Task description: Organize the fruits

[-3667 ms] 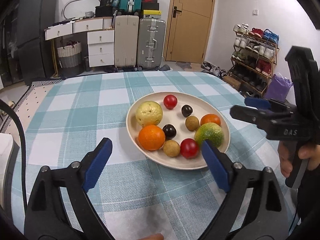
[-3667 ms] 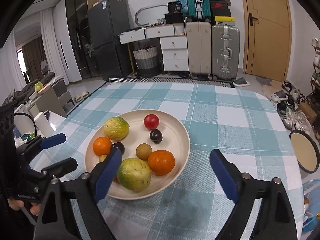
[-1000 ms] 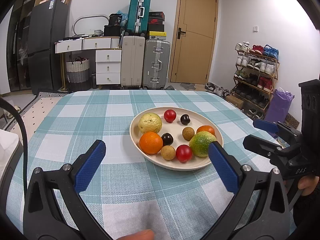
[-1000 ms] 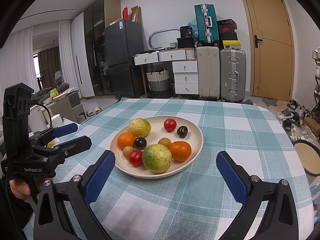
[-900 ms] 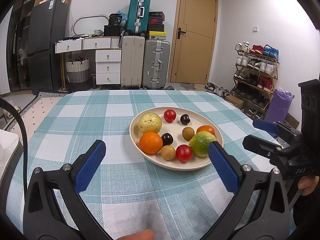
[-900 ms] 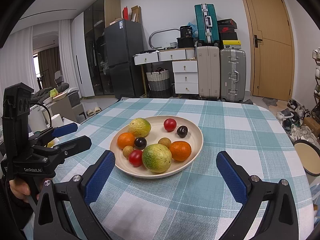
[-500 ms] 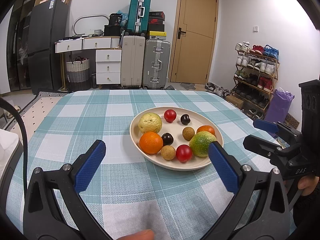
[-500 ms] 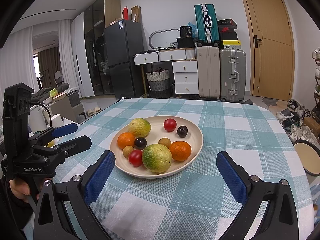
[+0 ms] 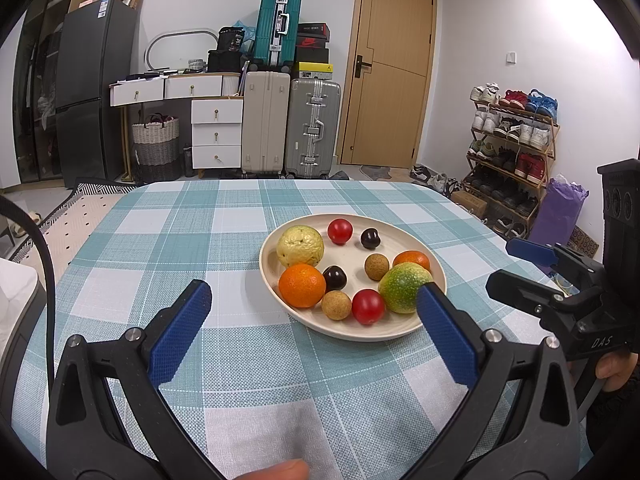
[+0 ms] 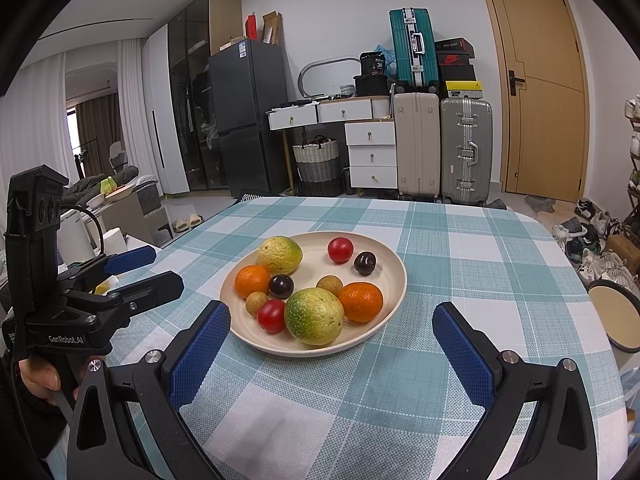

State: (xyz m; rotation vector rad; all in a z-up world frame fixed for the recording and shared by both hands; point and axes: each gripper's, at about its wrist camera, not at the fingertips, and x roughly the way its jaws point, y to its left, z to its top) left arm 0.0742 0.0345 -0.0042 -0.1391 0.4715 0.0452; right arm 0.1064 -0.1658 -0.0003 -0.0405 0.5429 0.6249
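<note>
A cream plate [image 9: 272,276] [image 10: 394,268] on the checked tablecloth holds several fruits: two yellow-green guavas [image 9: 300,246] [image 10: 314,316], two oranges [image 9: 302,285] [image 10: 361,302], two red tomatoes [image 9: 368,306] [image 10: 340,250], two dark plums and two brown longans. My left gripper [image 9: 314,312] stands open in front of the plate, nothing between its blue pads. My right gripper [image 10: 332,332] is open too, just short of the plate's near rim. Each gripper shows from the side in the other's view: right gripper [image 9: 520,268], left gripper [image 10: 144,268].
The round table [image 9: 160,240] is covered by a teal and white cloth. A round tan stool top [image 10: 614,316] sits beside the table at the right. Suitcases, white drawers, a fridge, a door and a shoe rack [image 9: 512,152] stand behind.
Since 3.7 s ago both grippers have pulled back and lifted away from the plate. Over the last second nothing has visibly moved.
</note>
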